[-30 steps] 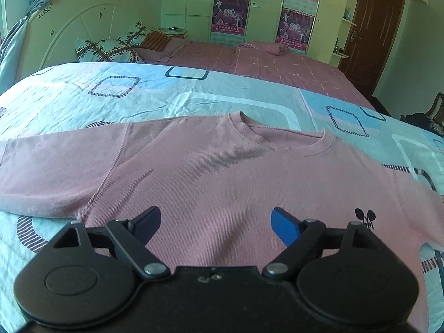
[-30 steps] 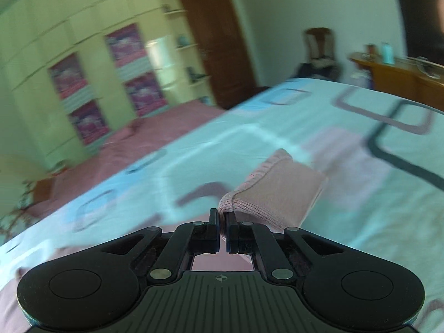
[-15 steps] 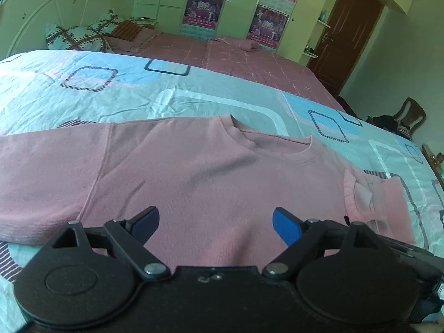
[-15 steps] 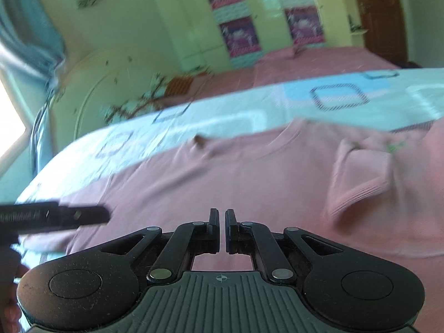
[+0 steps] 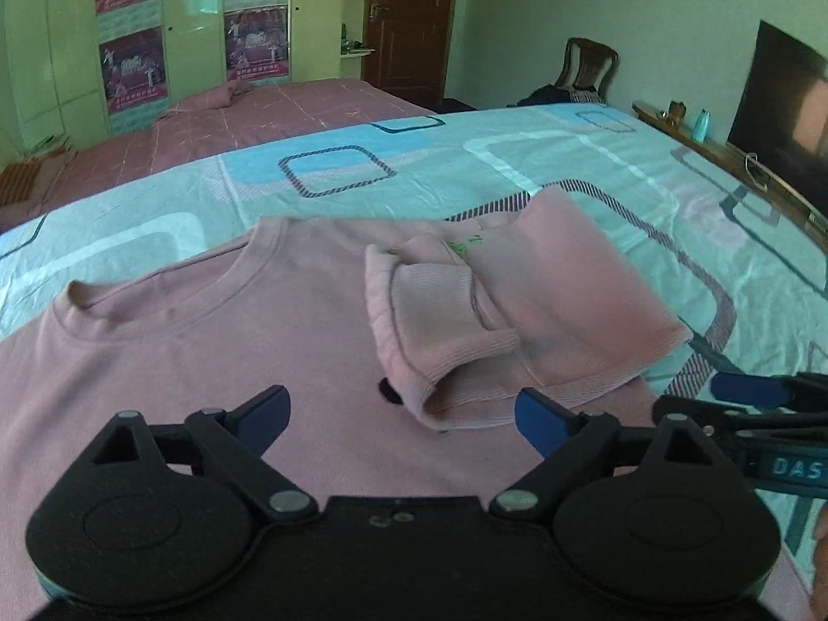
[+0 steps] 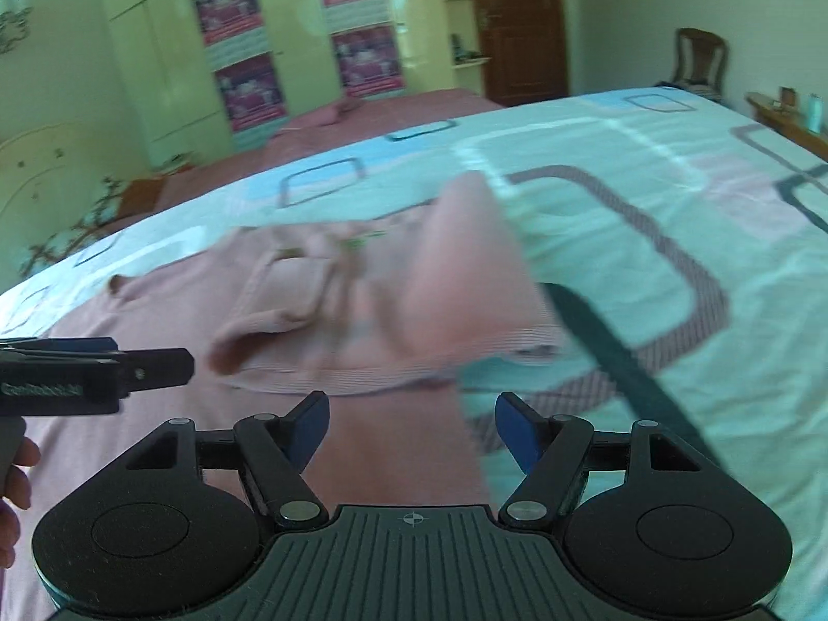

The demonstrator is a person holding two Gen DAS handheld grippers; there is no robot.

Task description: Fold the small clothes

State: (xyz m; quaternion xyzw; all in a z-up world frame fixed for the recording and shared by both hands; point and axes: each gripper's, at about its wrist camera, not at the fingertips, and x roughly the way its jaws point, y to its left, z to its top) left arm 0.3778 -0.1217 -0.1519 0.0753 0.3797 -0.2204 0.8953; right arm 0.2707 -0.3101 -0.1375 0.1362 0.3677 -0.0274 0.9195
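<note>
The left gripper [image 5: 401, 416] is open wide with nothing in it, just above the front of the pink sweater [image 5: 207, 357], and the folded sleeve [image 5: 466, 321] lies a bit ahead of its right finger. The right gripper [image 6: 411, 427] has just been opening and holds nothing, with the sweater's edge below it and the sleeve farther ahead. The sweater lies flat on the blue bed cover [image 5: 595, 155].

A bed sheet [image 5: 595, 165] in pale blue with square outlines covers the near bed. Beyond lies a pink-covered bed [image 5: 269, 114], then poster-hung wardrobes [image 5: 196, 26], a brown door [image 5: 409, 15], and a wooden chair [image 5: 590, 67].
</note>
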